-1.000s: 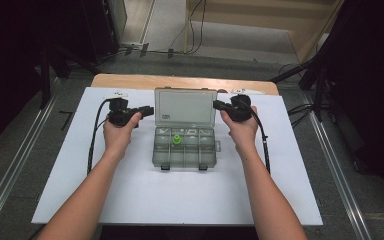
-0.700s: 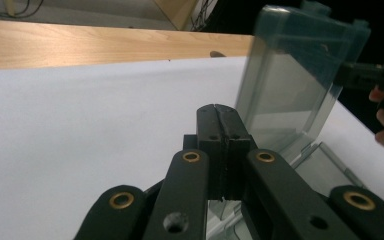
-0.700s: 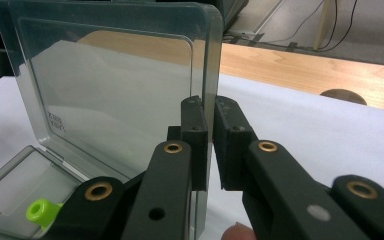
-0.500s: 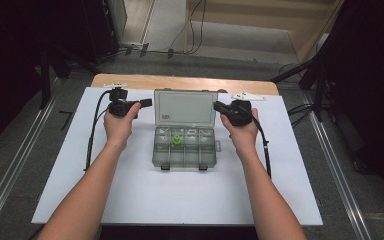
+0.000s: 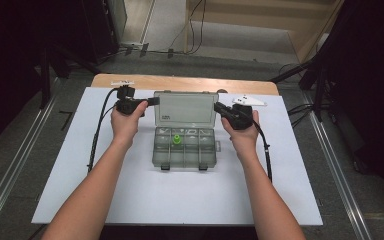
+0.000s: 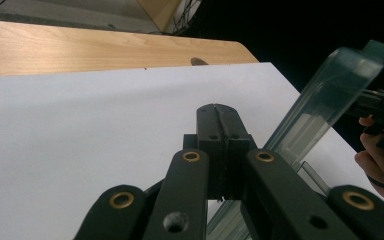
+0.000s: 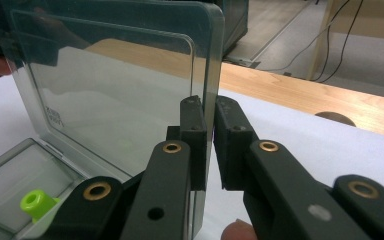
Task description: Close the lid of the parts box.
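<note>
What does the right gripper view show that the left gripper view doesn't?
Right gripper view: the right gripper shut on the side edge of the raised clear lid, seen broadside with its small label, and a green piece in a compartment of the box below.
Left gripper view: the left gripper shut with nothing between its jaws, the lid edge-on beside it, and the right hand beyond.
Both: the lid, the white sheet and the wooden table edge.

boxes: 1 clear organiser box (image 5: pixel 185 135) | green pieces: 1 (image 5: pixel 177 139) | tools: 2 | white sheets: 1 (image 5: pixel 175 195)
</note>
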Tool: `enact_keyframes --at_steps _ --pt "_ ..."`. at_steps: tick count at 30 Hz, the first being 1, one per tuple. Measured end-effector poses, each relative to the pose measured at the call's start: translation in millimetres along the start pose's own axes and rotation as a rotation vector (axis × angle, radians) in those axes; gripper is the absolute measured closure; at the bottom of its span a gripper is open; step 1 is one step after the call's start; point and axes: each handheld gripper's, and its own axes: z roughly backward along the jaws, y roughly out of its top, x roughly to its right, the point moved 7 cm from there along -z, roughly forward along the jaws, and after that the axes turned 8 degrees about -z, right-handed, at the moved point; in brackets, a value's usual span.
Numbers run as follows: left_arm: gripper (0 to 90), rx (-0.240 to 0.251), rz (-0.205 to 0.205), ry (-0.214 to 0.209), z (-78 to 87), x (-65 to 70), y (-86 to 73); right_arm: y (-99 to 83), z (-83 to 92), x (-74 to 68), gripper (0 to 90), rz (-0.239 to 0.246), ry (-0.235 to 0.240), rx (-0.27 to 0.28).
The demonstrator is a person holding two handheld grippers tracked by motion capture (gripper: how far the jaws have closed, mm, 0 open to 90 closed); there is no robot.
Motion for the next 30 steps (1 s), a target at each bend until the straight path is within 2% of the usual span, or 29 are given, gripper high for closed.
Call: enact_keyframes --at_steps 5,7,12,13,14,16,18,27,30 --pt "89.1 0.021 -0.022 -0.007 3.2 3.0 1.1 1.3 4.1 -1.2 76.5 -0.018 0.037 -0.008" --pt "89.1 0.020 -0.036 -0.006 3.9 4.4 1.0 2.9 8.4 0.7 73.3 0.001 0.021 -0.006" --pt "89.1 0.024 -0.045 -0.011 4.0 7.1 -0.4 2.7 20.4 2.3 69.4 -0.005 0.109 0.007" --pt "89.1 0.027 -0.045 -0.015 4.1 7.6 -0.6 2.6 22.2 2.4 69.0 0.001 0.116 0.008" --pt "89.1 0.029 -0.044 -0.019 4.0 8.5 -0.9 2.3 24.7 2.3 68.7 0.010 0.113 0.006" --pt "89.1 0.025 -0.054 -0.016 4.2 9.8 -1.9 2.4 28.7 4.5 68.7 0.033 0.080 0.005" --pt "89.1 0.026 -0.062 -0.019 4.9 10.3 -2.3 2.8 31.5 9.6 70.0 0.033 0.046 -0.003" --pt "89.1 0.034 -0.077 -0.032 9.9 14.1 -4.4 4.7 29.3 17.4 87.1 -0.033 -0.013 -0.030" --pt "89.1 0.040 -0.078 -0.035 11.3 16.1 -5.9 5.8 26.5 15.8 87.4 -0.078 -0.029 -0.038"
